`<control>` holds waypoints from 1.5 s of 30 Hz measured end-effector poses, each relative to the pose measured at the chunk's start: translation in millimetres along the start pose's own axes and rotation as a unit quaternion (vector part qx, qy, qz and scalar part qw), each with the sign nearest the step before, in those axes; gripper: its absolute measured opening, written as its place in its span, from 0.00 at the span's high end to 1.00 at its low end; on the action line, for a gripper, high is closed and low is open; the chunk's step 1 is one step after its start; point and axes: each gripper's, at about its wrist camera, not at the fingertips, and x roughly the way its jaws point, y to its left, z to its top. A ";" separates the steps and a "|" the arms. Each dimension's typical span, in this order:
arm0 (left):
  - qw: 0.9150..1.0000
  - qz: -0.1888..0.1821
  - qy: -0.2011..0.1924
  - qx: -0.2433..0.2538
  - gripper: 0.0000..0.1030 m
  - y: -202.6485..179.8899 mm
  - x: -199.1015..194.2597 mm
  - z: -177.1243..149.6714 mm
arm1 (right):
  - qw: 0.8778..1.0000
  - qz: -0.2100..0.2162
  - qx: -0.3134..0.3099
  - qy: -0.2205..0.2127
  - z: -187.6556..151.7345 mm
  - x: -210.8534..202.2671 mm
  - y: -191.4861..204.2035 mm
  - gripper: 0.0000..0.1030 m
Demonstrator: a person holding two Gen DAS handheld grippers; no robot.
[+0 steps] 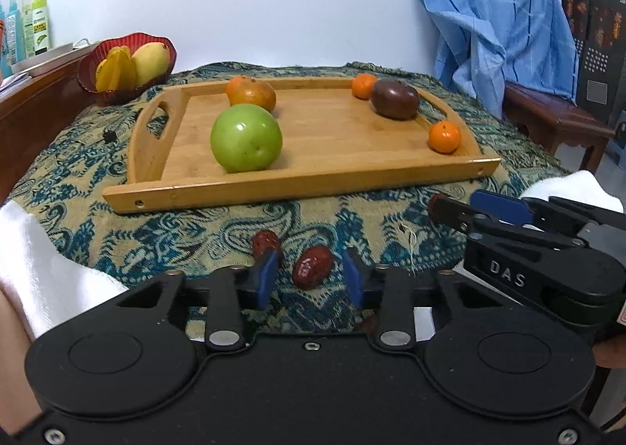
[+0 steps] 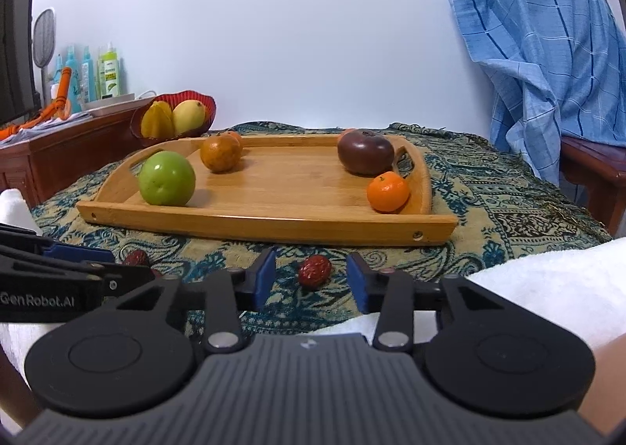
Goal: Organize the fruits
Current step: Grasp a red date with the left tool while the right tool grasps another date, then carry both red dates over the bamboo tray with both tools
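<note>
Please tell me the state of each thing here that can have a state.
left gripper: open around left date, pads apart from it
right gripper: open around right date, not touching
wooden tray: flat on cloth, carrying green apple and others
red basket: upright, holding mango

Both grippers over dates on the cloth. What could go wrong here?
A second date sits just behind one of the left gripper's fingers; closing on the near date may knock it away.
The right gripper is close beside the left; they could collide.
Fingers this low could snag the cloth.
</note>
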 end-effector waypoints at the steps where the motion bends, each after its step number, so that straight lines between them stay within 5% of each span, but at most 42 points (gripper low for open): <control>1: 1.000 0.000 0.001 0.000 0.69 -0.6 0.9 -0.4 | 1.000 0.001 0.000 0.002 -0.1 1.4 0.5 0.58; 32: 1.000 -0.014 0.010 0.017 0.80 -16.5 19.5 -6.0 | 0.999 -0.011 0.026 0.031 -2.9 24.6 1.1 0.78; 45: 1.000 -0.015 -0.016 0.020 0.80 -14.5 3.5 15.6 | 0.999 -0.013 0.042 -0.030 5.8 6.4 -5.8 0.78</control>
